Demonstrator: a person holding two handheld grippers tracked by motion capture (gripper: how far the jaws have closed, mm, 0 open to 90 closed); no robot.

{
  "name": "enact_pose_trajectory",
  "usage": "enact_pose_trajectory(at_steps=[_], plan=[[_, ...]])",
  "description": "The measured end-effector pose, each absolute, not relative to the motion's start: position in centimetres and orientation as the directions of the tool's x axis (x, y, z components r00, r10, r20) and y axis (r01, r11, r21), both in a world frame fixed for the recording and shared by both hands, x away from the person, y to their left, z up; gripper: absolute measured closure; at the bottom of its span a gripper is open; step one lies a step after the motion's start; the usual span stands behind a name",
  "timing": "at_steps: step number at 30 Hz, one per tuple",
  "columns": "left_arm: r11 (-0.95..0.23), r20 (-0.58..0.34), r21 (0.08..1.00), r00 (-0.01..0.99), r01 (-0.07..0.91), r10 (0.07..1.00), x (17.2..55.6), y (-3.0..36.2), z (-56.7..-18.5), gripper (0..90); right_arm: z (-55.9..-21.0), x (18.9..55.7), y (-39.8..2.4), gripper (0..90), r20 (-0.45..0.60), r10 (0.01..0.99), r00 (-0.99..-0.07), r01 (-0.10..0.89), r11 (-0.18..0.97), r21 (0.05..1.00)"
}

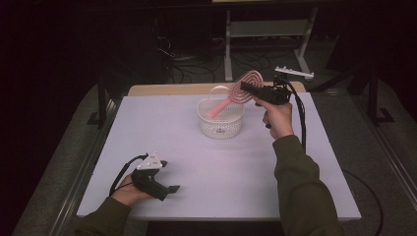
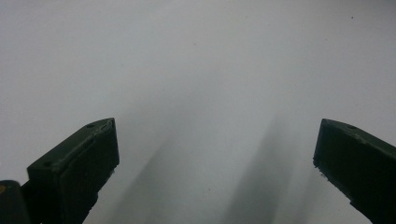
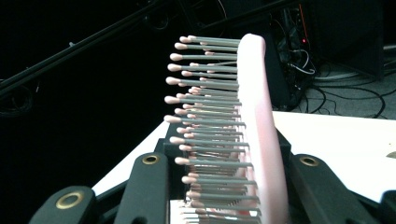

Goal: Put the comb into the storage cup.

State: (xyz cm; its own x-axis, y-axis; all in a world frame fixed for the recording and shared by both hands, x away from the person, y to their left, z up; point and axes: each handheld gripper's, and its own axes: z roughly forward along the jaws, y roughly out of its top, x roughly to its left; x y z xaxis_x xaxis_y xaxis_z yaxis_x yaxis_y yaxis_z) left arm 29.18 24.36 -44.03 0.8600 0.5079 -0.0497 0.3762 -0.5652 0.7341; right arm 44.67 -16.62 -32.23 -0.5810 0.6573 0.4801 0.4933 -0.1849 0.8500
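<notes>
A pink hairbrush (image 1: pixel 235 94) with grey, pink-tipped bristles hangs tilted over a white perforated basket (image 1: pixel 221 123) at the back middle of the white table (image 1: pixel 196 162). Its handle end dips down into the basket. My right gripper (image 1: pixel 248 87) is shut on the brush's head, held up by a hand in an olive sleeve. In the right gripper view the brush (image 3: pixel 257 116) stands edge-on between the two jaws of my right gripper (image 3: pixel 229 163). My left gripper (image 1: pixel 168 175) rests open at the table's near left, with only bare table (image 2: pixel 196 56) between the jaws of my left gripper (image 2: pixel 215 140).
A wooden board (image 1: pixel 167 89) pokes out behind the table's far edge. Beyond it stand a metal frame (image 1: pixel 265 29) and floor cables in the dark. White table surface spreads between the basket and the left gripper.
</notes>
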Motion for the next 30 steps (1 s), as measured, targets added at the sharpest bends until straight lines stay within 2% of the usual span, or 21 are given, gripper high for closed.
enact_pose_trajectory(at_steps=[30], plan=[[-0.565, -0.055, 0.733, 0.862, 0.378, 0.504, 29.2, 24.3, -44.1, 0.1, -35.2, 45.8, -14.6, 62.6, 0.508, 0.662, -0.55, 0.535, -0.187, 0.824]])
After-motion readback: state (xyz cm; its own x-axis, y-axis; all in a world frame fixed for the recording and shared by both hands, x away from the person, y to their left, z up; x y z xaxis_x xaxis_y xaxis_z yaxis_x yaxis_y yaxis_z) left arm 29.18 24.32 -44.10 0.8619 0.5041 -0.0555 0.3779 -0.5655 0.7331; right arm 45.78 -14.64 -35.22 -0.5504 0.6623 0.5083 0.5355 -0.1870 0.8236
